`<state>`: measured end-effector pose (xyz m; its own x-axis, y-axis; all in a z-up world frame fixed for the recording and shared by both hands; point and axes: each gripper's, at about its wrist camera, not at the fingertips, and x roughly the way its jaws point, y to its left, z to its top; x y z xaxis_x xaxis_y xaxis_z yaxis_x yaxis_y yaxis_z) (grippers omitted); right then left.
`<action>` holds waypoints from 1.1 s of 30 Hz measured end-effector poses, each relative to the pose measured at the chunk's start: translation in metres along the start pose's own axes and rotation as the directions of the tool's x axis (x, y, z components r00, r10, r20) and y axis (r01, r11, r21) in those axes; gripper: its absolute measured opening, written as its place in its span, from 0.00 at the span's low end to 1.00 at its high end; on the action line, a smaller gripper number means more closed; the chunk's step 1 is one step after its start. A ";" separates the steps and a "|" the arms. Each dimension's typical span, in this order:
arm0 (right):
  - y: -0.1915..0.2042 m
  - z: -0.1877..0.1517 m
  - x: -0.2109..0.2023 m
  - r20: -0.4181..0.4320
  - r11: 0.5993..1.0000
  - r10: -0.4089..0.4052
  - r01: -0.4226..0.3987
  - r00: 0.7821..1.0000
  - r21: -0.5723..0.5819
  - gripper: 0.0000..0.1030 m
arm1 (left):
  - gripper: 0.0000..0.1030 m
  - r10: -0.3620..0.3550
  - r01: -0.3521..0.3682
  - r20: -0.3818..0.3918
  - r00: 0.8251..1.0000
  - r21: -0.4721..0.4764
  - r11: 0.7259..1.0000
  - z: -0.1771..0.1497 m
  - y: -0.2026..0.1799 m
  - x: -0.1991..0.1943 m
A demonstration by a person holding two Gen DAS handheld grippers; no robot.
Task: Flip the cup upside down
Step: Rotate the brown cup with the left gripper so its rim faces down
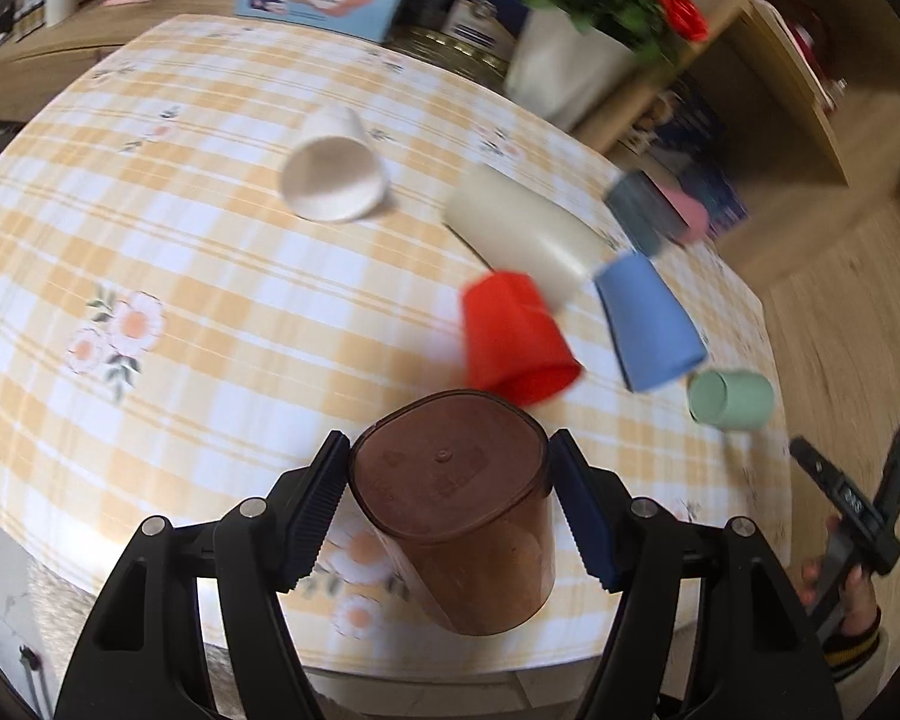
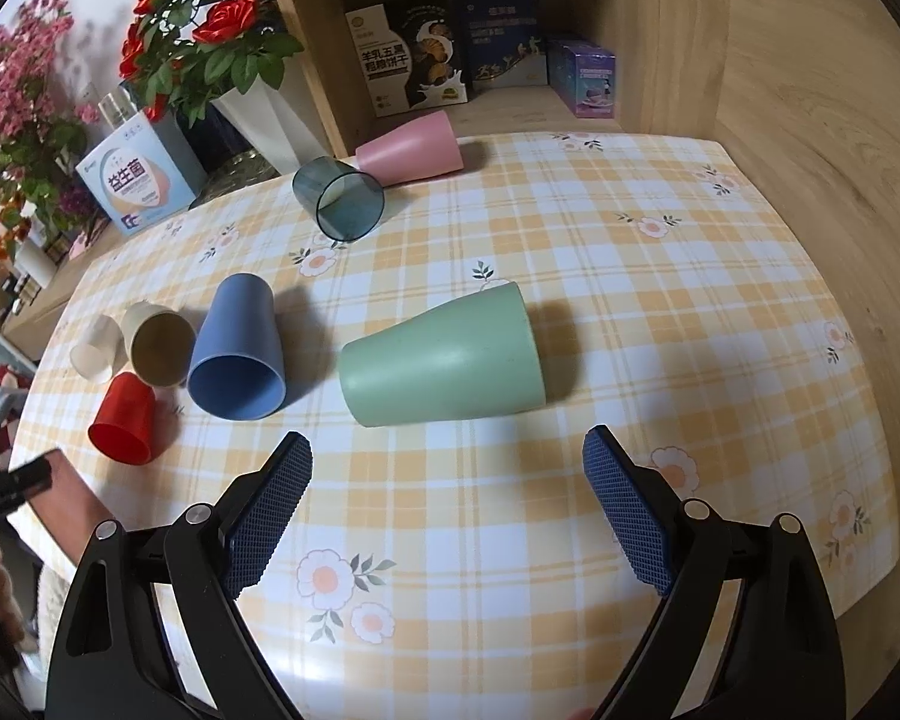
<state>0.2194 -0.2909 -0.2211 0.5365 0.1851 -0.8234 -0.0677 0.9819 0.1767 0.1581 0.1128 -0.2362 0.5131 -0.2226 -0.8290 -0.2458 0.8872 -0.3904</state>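
- My left gripper (image 1: 450, 480) squeezed the brown cup (image 1: 459, 516) by its sides, bottom end facing the camera, above the near edge of the table (image 1: 210, 252).
- I think the flip was midway; next I had to set it mouth-down.
- My right gripper (image 2: 447, 504) was wide open and held nothing, low above the cloth, pointing at the green cup (image 2: 444, 354) lying sideways.

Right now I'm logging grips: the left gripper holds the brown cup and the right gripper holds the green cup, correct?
Only half right. The left gripper does hold the brown cup, but the right gripper is open and holds nothing. In the right wrist view the green cup lies on its side on the table, ahead of the fingers.
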 end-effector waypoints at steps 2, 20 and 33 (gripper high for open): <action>0.000 0.000 0.001 -0.004 1.000 0.000 0.000 1.000 -0.002 0.86 | 0.64 0.018 -0.018 0.018 1.000 -0.012 1.000 0.008 0.008 0.000; -0.006 0.000 -0.003 -0.001 1.000 -0.013 0.013 1.000 0.017 0.86 | 0.64 0.179 -0.195 0.157 0.971 0.092 0.976 0.029 0.003 -0.004; 0.003 -0.002 -0.009 0.004 1.000 0.000 0.000 1.000 0.003 0.86 | 0.64 0.182 -0.203 0.176 0.967 0.111 0.973 -0.003 -0.011 -0.017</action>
<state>0.2127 -0.2898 -0.2137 0.5396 0.1851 -0.8213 -0.0653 0.9818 0.1783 0.1497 0.1061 -0.2191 0.5965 0.0174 -0.8024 -0.2521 0.9532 -0.1667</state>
